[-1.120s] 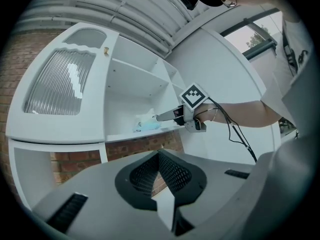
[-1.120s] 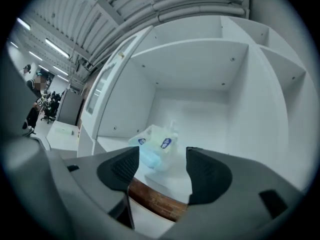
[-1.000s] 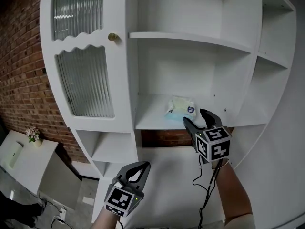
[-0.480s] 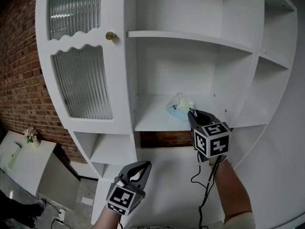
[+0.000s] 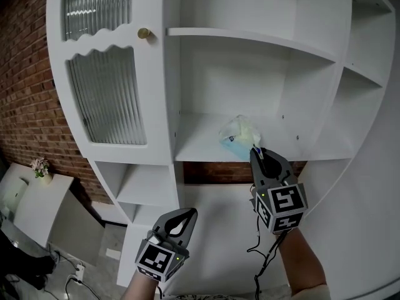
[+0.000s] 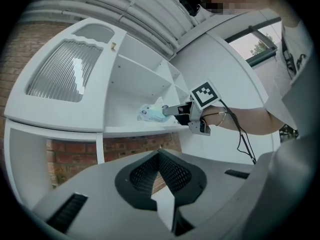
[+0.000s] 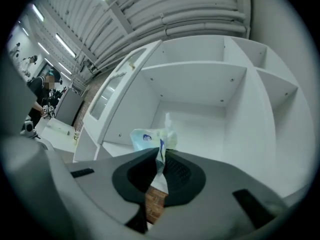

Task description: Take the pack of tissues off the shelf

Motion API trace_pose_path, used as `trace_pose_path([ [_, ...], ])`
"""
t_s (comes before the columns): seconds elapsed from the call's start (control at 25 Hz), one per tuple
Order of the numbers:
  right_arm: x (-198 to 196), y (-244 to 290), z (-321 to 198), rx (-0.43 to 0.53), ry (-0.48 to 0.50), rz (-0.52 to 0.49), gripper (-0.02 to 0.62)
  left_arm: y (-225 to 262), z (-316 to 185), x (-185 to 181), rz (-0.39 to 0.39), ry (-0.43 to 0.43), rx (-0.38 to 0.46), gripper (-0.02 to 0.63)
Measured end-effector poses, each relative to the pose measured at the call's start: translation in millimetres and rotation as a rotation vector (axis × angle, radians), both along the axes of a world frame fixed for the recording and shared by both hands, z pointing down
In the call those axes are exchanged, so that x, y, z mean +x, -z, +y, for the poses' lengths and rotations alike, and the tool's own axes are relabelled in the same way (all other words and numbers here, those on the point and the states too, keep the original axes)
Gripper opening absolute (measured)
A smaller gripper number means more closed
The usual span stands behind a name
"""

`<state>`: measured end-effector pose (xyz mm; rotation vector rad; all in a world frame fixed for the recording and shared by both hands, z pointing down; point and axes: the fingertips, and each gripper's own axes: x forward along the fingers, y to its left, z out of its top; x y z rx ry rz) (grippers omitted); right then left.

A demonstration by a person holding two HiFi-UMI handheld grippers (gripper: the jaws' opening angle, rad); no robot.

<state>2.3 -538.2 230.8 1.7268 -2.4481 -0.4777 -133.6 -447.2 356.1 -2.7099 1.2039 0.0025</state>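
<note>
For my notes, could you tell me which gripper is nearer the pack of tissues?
Right. The right gripper has just closed on the pack of tissues; the left gripper hangs well below the shelf.

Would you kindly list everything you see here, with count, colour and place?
shelf unit: one, white, filling the view.
ribbed-glass door: one, white frame, left of the open shelves.
knob: one, brass, on the door's right edge.
pack of tissues: one, pale blue-green, over the middle shelf's front edge.
brick wall: one, red-brown, behind the unit, left.
potted flowers: one, small, on a low white surface, bottom left.
left gripper: one, grey-black, low, jaws together, empty.
right gripper: one, grey-black, jaws just closed on the pack's wrapper.
</note>
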Motion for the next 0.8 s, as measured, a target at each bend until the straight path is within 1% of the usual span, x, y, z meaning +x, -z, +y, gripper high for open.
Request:
trace_pose_path([
  [0.2, -5.3, -17.0, 38.8, 0.038, 0.02, -0.046, 0.017, -4.1, 6.1, -2.3, 0.019, 0.024, -0.034, 0.0],
  [0.32, -11.1, -35.3, 62.4, 0.034, 0.036, -0.054, 0.017, -9.3, 8.4, -6.5, 0.036, 0.038, -0.041, 0.0],
  [0.48, -14.2, -76.4, 82.7, -0.023, 0.049, -0.063, 0.017, -17.7, 11.6, -10.8, 0.048, 0.053, -0.064, 0.0],
  [0.68, -17.6, -137.5, 98.9, -0.131, 0.07, -0.092, 0.017, -22.5, 15.8, -15.6, 0.037, 0.072, -0.08, 0.0],
  [0.8, -20.2, -164.7, 108.6, -0.173, 0.103, -0.104, 0.017, -29.8, 17.3, -20.7, 0.043, 0.084, -0.089, 0.0],
])
